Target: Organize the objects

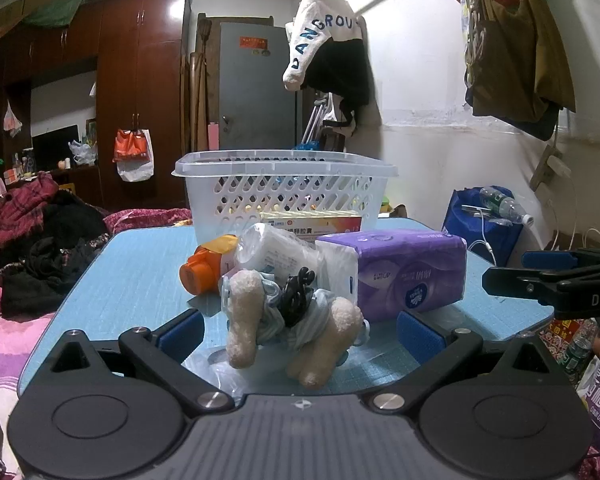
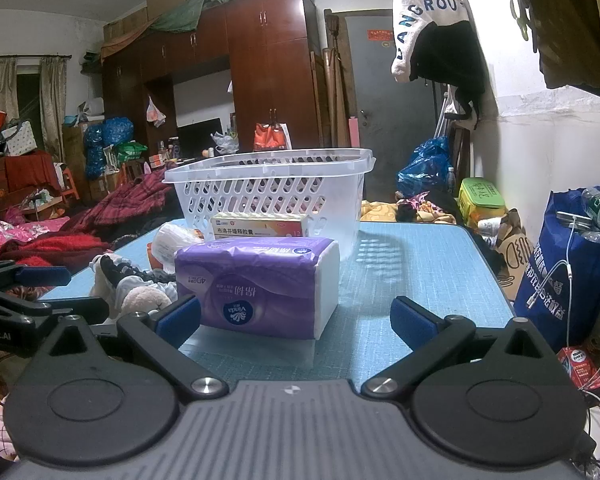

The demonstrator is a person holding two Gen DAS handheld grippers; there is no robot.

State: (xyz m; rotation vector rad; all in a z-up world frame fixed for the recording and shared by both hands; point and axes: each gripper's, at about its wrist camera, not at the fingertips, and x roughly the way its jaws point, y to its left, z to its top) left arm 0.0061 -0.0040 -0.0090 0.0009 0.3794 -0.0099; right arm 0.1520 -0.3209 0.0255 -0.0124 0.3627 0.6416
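Observation:
A white perforated basket [image 1: 284, 184] [image 2: 268, 188] stands at the far side of the blue table [image 1: 132, 276] [image 2: 416, 272]. In front of it lie a medicine box [image 1: 312, 222] [image 2: 260, 227], a purple tissue pack [image 1: 412, 268] [image 2: 256, 280], an orange-capped bottle [image 1: 206, 266], a white item in clear plastic [image 1: 276, 250] and a cream plush toy [image 1: 296, 328] [image 2: 140, 296]. My left gripper [image 1: 300, 328] is open, its blue pads [image 1: 180, 330] either side of the plush toy. My right gripper [image 2: 296, 320] is open just before the tissue pack.
The right gripper's side shows at the right edge of the left wrist view [image 1: 556, 280]; the left one at the left edge of the right wrist view [image 2: 20, 292]. A blue bag with bottles [image 2: 568, 264] stands right of the table. Piled clothes [image 1: 40, 240] lie left.

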